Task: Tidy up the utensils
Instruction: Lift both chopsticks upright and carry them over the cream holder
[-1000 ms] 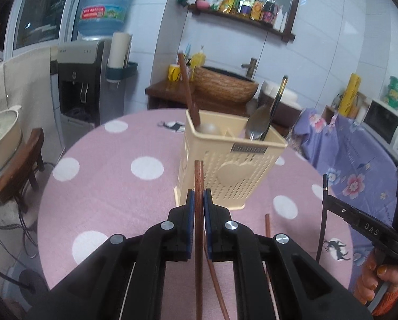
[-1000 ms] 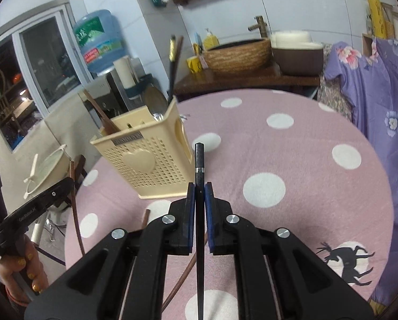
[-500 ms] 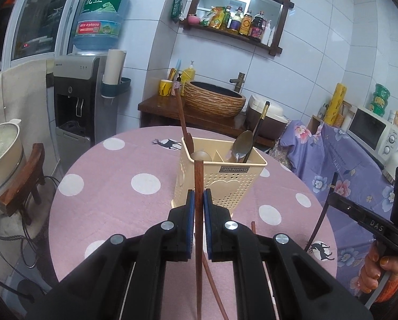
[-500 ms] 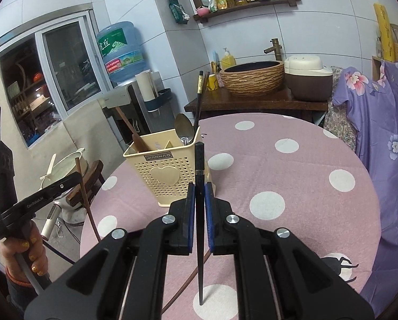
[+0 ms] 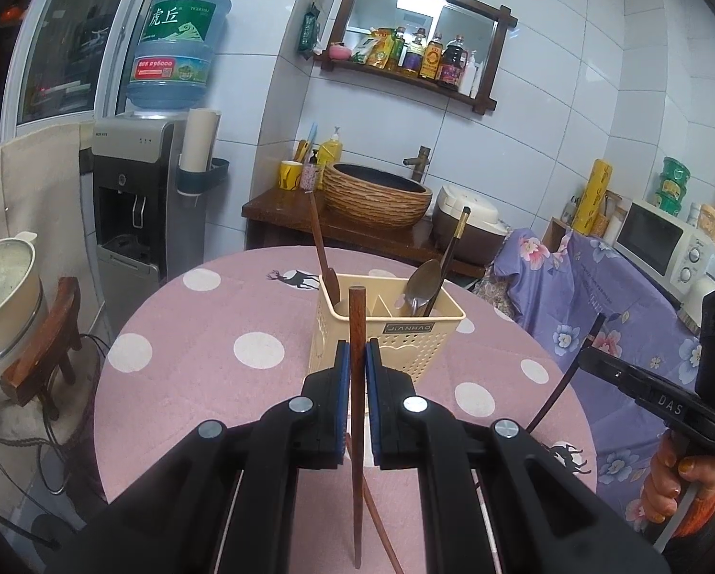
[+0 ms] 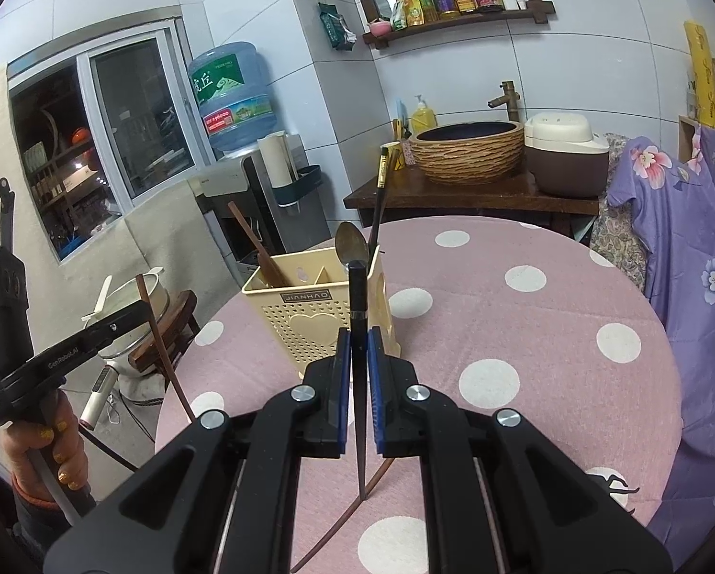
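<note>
The utensil holder (image 5: 386, 330), a cream plastic basket with a heart cut-out, stands upright on the pink polka-dot tabletop (image 5: 204, 335), a little beyond both grippers. It already holds a wooden spoon (image 5: 320, 244) in its left compartment and a metal spoon (image 5: 422, 284) with a dark chopstick (image 5: 448, 258) leaning in its right compartment.

The left hand-held gripper (image 5: 356, 368) is clamped on a reddish-brown wooden chopstick (image 5: 356, 335), which stands nearly upright between the blue pads, its blunt top level with the holder's rim in the left wrist view. The right hand-held gripper (image 6: 357, 358) is clamped on a black chopstick (image 6: 357, 306), likewise held upright, its top overlapping the holder's near corner in the right wrist view. Both sticks hang clear of the tabletop. Another thin brown stick (image 6: 343, 516) lies slanting on the cloth beneath the grippers.

The step in hand appears to be carrying the two picked-up chopsticks toward the holder. The next move would call for bringing each stick over an open compartment, with its lower tip raised above the rim, then lowering it in and letting the pads part. The spoons and the leaning chopstick already crowd the compartments, so each tip probably needs aiming at a gap, and the light holder could tip if a stick knocks its wall.
</note>
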Available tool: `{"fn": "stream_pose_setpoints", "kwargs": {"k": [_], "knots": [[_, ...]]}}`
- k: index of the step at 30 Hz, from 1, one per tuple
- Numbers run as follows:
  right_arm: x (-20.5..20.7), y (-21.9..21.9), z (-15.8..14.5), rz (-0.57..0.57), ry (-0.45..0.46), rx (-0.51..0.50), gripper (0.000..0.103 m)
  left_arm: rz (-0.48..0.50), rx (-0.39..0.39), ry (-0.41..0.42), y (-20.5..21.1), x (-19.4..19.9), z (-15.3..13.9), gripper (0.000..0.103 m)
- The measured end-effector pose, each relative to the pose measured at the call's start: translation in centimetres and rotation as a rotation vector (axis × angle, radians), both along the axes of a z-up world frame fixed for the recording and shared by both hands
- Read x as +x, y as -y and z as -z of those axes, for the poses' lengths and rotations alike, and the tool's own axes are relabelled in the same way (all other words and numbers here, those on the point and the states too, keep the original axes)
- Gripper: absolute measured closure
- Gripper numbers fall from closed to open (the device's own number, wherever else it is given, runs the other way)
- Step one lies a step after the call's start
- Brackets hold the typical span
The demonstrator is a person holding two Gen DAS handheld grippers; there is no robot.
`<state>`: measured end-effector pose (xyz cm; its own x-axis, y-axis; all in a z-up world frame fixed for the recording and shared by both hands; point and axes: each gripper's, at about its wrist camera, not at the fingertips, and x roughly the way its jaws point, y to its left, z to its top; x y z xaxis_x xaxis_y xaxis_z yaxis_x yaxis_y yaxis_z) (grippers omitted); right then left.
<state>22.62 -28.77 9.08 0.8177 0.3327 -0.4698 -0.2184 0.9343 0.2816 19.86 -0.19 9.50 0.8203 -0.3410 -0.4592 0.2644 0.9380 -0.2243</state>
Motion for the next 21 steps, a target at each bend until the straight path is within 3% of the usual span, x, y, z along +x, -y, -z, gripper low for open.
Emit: {"fn": "stream_pose_setpoints", "kwargs": {"k": [10,21], "knots": [[0.5,-0.2,-1.6,-0.016,0.014,-0.001,0.095,0.014,-0.002,0.033,0.3,0.1,-2.0,0.095],[2.8,-1.3,-9.5,0.019,0.126,-0.007,0.095,0.008,-0.043,0.141,1.6,2.9,-9.7,0.095]]}}
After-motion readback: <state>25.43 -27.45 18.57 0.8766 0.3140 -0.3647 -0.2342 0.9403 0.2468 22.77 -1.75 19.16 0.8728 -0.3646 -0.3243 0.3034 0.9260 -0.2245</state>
